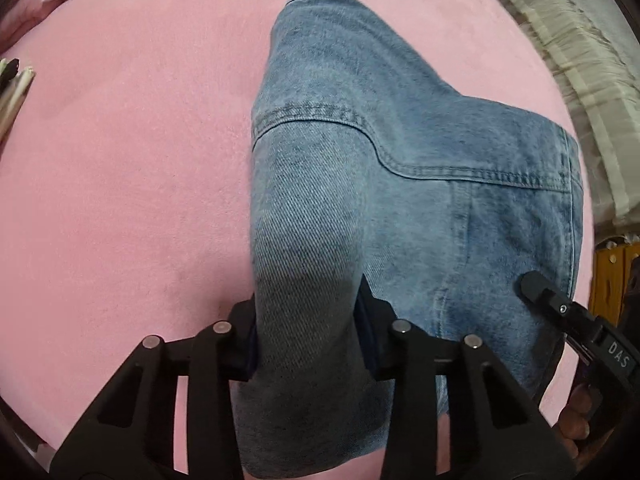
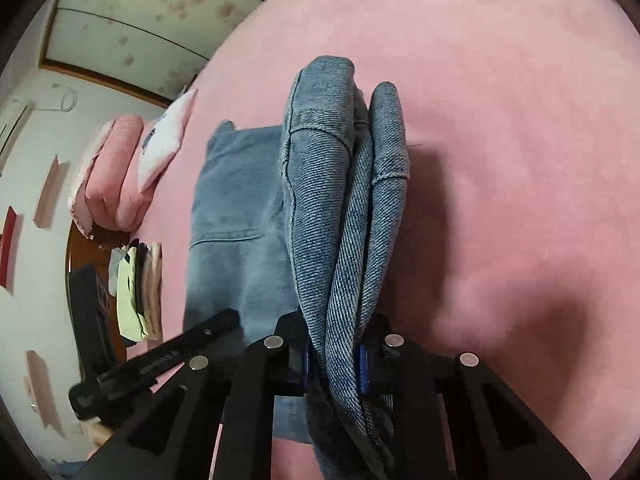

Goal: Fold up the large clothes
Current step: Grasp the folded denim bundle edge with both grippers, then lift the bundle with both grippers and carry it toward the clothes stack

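Observation:
A pair of light blue jeans [image 1: 420, 128] lies on the pink bedspread [image 1: 120, 160]. My left gripper [image 1: 306, 332] is shut on a bunched fold of the denim, which rises between its jaws. The right gripper's finger shows at the right edge of the left wrist view [image 1: 560, 308]. In the right wrist view, my right gripper [image 2: 334, 360] is shut on several thick folds of the jeans [image 2: 340, 200], lifted above the bedspread [image 2: 500, 160]. The left gripper shows at lower left there [image 2: 160, 364], over the flat part of the jeans.
Pink and white pillows [image 2: 132, 168] lie at the head of the bed. A stack of folded clothes [image 2: 138, 288] sits by the bed's edge. A cream ruffled bed skirt [image 1: 580, 92] and a wooden piece [image 1: 612, 280] are at the right.

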`<state>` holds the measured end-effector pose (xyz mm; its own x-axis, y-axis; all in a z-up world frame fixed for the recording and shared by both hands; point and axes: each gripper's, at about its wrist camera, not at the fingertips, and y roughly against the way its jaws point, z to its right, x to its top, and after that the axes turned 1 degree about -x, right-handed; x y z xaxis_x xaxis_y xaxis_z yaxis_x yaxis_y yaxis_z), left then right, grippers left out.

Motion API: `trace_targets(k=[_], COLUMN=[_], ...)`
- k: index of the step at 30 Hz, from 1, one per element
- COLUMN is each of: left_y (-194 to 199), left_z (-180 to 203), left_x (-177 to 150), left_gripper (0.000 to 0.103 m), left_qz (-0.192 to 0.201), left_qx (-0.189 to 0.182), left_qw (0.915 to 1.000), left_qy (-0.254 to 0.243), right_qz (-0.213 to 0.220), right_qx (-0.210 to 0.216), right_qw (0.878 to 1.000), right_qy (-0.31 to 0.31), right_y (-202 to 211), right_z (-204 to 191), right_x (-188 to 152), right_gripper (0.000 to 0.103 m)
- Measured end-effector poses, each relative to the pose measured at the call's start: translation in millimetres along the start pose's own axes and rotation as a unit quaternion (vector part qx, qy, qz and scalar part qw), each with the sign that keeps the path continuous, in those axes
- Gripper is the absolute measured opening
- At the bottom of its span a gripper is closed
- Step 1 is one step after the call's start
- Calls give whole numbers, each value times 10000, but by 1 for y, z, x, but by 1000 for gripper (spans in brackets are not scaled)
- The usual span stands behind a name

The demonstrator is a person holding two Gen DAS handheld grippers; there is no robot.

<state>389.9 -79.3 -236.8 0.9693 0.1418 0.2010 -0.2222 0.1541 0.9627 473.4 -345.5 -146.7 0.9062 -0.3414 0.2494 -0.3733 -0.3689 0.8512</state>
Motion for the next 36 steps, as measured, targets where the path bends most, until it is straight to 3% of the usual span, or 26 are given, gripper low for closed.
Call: trace_targets(k=[7, 12, 16, 21, 25, 29, 33, 36], left_y=[37, 86, 135, 207, 269, 322, 343, 329], left_z=[-54, -115, -185, -292, -374, -448, -534, -602], left_x=[-25, -27, -22, 3, 30, 60, 97, 113], left_gripper=[31, 31, 31, 31, 30, 31, 31, 32], left_qz=[-188, -242, -57, 447, 965, 1526, 1891, 1862], left_qx=[-712, -837, -584, -182, 255, 765, 1319, 1512], left_qw=[9973, 9961, 9982, 9985, 9938, 9828, 9703, 9682], left_qy=[79, 119, 79, 257, 489, 700, 732, 714], right_qz=[242, 314, 326, 463, 538, 624, 755, 793], right_qx=[-509, -639, -550, -34, 462, 1022, 1495, 1572], right_qw=[9962, 9942, 9938, 9909, 9822, 9676, 9528, 9486], right_qy=[662, 810, 912, 1263, 1741, 2224, 2533, 2630], right_y=[31, 32, 11, -31, -64, -103, -160, -225], right_z=[-80, -154, -229, -346, -453, -552, -641, -678], right_x=[-37, -71, -102, -127, -141, -139, -147, -156], right_gripper=[16, 16, 16, 16, 15, 16, 16, 15])
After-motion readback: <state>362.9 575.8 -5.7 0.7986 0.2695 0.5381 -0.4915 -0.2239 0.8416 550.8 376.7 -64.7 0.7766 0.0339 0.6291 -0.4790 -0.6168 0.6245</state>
